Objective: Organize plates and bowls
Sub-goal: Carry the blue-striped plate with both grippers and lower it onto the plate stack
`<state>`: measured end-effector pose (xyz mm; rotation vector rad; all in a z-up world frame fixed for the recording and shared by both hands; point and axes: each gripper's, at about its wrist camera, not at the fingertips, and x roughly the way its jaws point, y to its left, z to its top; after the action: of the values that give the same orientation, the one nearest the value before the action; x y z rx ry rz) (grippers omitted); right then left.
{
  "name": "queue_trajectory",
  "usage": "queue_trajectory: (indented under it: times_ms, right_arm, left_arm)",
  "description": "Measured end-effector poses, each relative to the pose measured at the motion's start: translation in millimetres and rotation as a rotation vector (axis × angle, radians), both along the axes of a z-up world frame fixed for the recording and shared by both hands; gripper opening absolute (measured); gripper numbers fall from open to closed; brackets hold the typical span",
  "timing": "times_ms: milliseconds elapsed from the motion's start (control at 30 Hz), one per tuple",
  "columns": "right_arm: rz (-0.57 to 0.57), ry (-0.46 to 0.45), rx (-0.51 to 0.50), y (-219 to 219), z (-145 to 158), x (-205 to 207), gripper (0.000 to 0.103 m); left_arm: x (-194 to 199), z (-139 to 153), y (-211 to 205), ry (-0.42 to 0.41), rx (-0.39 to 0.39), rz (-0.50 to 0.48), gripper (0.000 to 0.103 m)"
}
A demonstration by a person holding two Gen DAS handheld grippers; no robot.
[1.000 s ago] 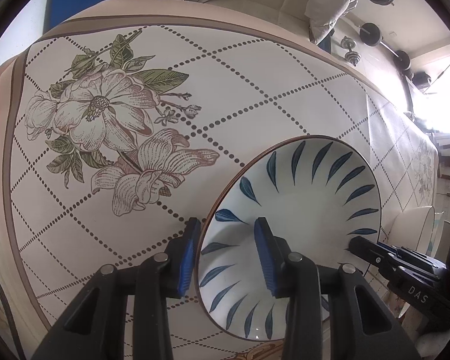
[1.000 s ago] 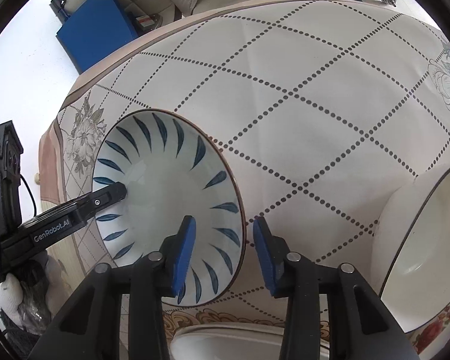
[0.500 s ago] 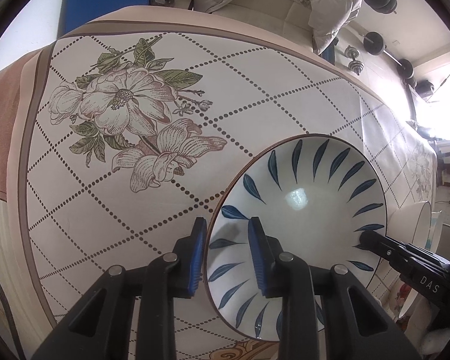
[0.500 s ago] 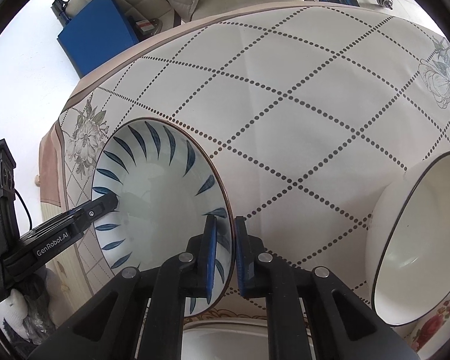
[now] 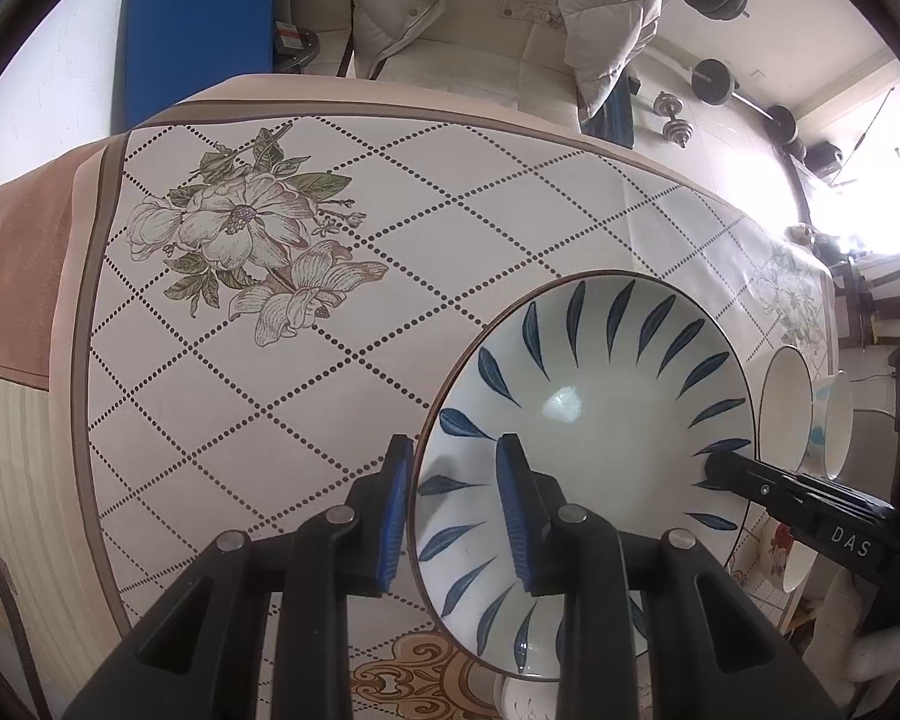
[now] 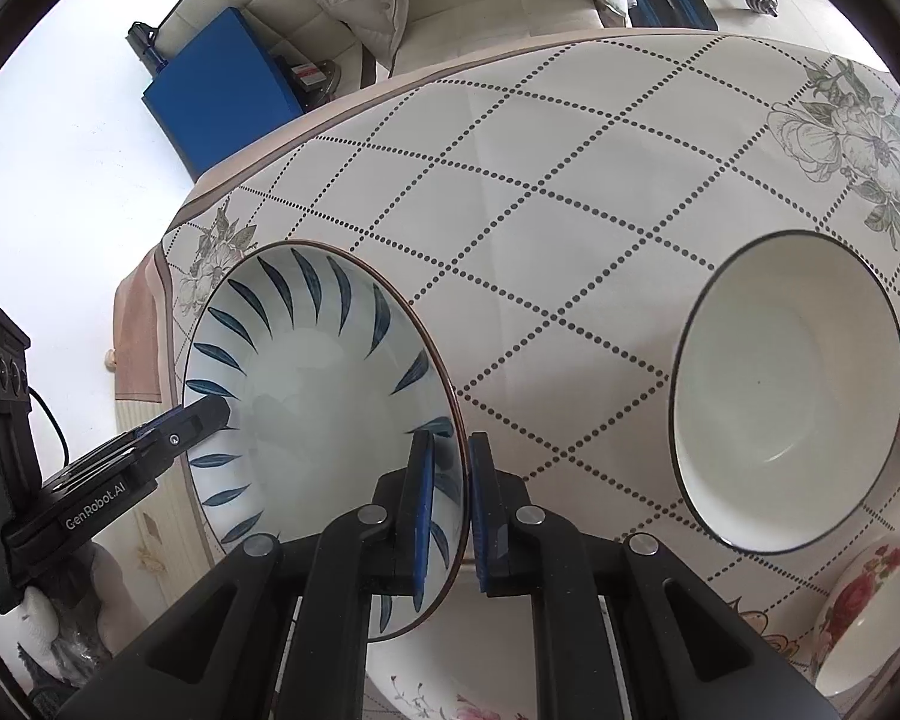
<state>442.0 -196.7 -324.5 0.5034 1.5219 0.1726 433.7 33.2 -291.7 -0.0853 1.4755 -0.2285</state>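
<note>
A white bowl with blue leaf strokes point(image 5: 594, 420) is held above the table by both grippers. My left gripper point(image 5: 453, 510) is shut on its left rim, one finger inside and one outside. My right gripper point(image 6: 450, 504) is shut on the opposite rim of the same bowl point(image 6: 312, 396). Each gripper shows in the other's view, at the bowl's far rim. A plain white bowl with a dark rim point(image 6: 792, 390) stands on the table to the right.
The table wears a diamond-dotted cloth with flower prints point(image 5: 246, 228). A rose-patterned bowl point(image 6: 864, 606) sits at the near right, a floral plate point(image 6: 438, 678) beneath the held bowl. A sofa with a white jacket point(image 5: 498, 6) stands behind the table.
Both grippers closed on the leaf bowl's rims and lifted it. The table edge and sofa have come further into view.
</note>
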Motion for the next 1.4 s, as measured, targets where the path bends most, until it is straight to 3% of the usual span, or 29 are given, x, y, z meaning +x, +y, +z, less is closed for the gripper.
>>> queue_trajectory:
  times_ms: [200,467,833,1400]
  right_arm:
    - [-0.022,0.000,0.016,-19.1,14.5,-35.8,0.013]
    - [-0.048,0.016,0.010,-44.7,21.8,-92.2,0.013]
    - [-0.057,0.091,0.019,-63.3,-11.3,-166.4,0.013]
    - [-0.024,0.124,-0.022,-70.0,-36.5,-181.5,0.013]
  left_arm:
    - [-19.4,15.1,-23.8,-0.008,-0.013,-0.030,0.026]
    - [-62.3,9.8,-55.2,0.013,-0.015,-0.075,0.026]
    - [-122.2,-23.7,-77.5,0.087,0.017,-0.131,0.026]
    - [-144.9,-55.9,-105.2,0.127,0.094,-0.164,0.026]
